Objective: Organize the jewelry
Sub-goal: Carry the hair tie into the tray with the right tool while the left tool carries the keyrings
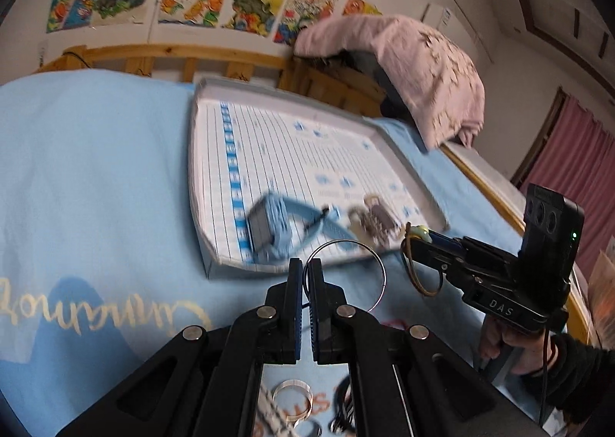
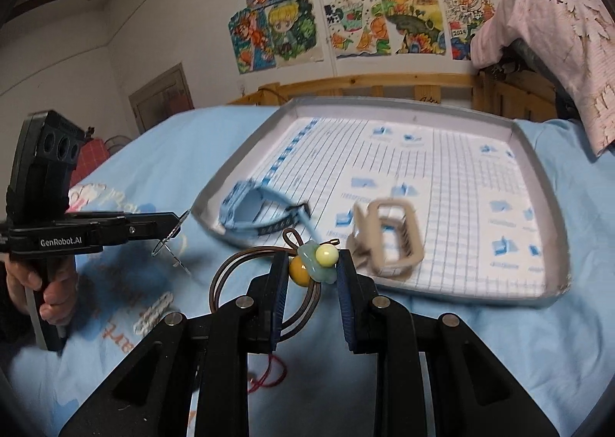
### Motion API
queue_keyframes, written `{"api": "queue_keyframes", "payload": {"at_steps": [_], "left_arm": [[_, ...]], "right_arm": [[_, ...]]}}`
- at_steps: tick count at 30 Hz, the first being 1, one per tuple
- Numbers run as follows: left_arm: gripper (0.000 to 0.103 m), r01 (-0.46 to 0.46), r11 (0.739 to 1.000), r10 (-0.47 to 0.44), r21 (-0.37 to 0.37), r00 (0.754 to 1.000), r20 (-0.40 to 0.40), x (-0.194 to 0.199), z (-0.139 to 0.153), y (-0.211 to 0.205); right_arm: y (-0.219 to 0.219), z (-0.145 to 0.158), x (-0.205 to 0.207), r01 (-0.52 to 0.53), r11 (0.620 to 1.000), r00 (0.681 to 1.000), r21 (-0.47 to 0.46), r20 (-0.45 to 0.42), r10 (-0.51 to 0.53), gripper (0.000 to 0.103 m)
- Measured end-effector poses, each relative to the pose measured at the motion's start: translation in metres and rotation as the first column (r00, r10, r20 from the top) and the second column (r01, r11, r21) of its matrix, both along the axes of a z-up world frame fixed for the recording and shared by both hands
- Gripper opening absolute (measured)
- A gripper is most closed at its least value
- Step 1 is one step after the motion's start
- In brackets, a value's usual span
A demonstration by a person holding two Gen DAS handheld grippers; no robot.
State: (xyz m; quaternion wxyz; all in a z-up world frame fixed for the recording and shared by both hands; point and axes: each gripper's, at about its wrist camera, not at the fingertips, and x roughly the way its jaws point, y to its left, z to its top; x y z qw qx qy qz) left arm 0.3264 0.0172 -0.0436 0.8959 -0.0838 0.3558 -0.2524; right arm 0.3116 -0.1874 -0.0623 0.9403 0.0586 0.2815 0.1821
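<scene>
Motion blur smears the tray's (image 2: 538, 168) printed grid, so none of its small text can be read. The blue watch (image 2: 253, 210) and beige hair claw (image 2: 388, 241) lying near the tray's front edge are smeared too. The gold script on the blue sheet (image 1: 96, 168) runs upside down and is illegible. Readable are "GenRobot.AI" on the left gripper (image 2: 175, 231) and "DAS" on the right gripper (image 1: 413, 241).

The left gripper's jaws are fully closed on a thin silver hoop (image 1: 346, 271), held above the sheet just before the tray. The right gripper's jaws stand partly apart, clamped on a brown hair tie (image 2: 246, 283) with 2 beads and a green flower. Small items under both grippers are cut off. Most of the tray floor is bare.
</scene>
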Motion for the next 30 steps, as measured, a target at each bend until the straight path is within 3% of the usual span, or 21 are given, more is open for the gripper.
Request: {"api": "queue_keyframes", "payload": {"at_steps": [12, 20, 30], "left_arm": [[0.003, -0.186, 0.982, 0.188, -0.026, 0.979, 0.079, 0.051, 0.018, -0.013], [0.003, -0.247, 0.969, 0.246, 0.012, 0.969, 0.025, 0.076, -0.006, -0.013], [0.004, -0.296, 0.953, 0.296, 0.066, 0.955, 0.004, 0.076, -0.020, -0.008]], "right_arm": [[0.001, 0.029, 0.066, 0.084, 0.991, 0.996, -0.104, 0.033, -0.081, 0.022], [0.018, 0.015, 0.099, 0.077, 0.980, 0.996, -0.181, -0.029, -0.083, 0.022], [0.028, 0.010, 0.107, 0.068, 0.974, 0.995, -0.214, -0.056, -0.082, 0.027]]}}
